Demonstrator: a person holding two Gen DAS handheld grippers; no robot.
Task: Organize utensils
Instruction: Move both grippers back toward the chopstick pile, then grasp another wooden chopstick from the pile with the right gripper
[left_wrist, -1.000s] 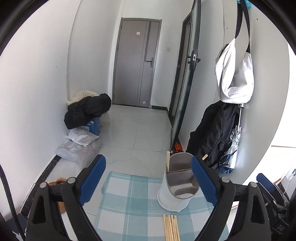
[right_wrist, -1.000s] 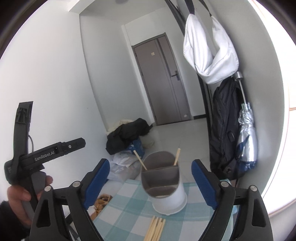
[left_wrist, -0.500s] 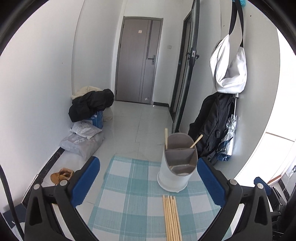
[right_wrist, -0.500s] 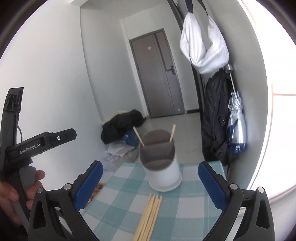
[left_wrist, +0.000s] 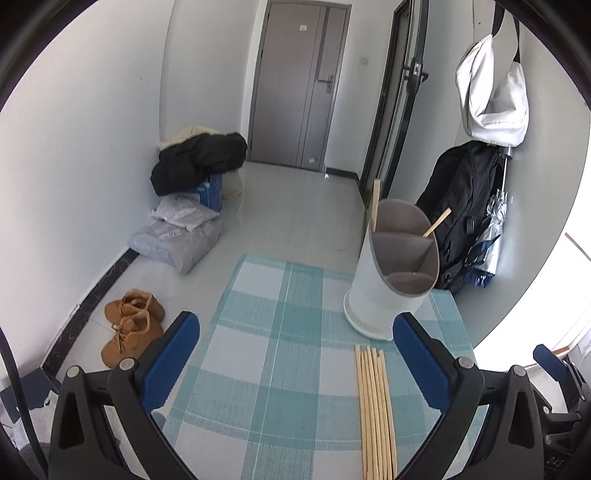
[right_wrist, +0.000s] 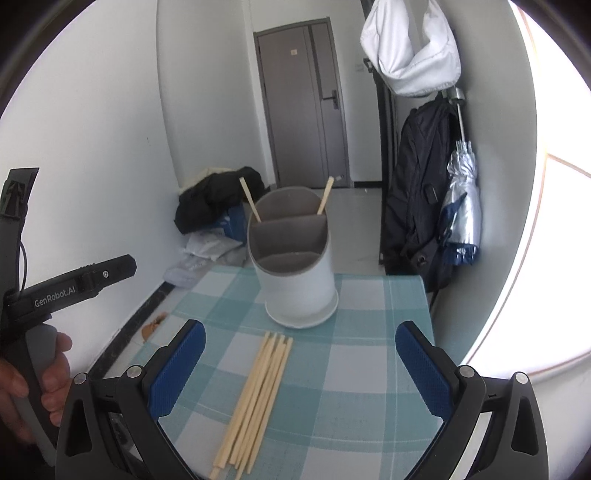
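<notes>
A smooth white cylindrical holder with three grey compartments stands on the woven teal-checked counter, two pale wooden chopsticks upright in its rear compartment. Six more lie bundled just before it. Left tool and right tool both gape, released, holding nothing.

Both wrist cameras are looking forward and slightly down over a checked tablecloth toward a far door. The left view is sitting left of the right. Both are sharing the utensil holder and chopsticks, near.
</notes>
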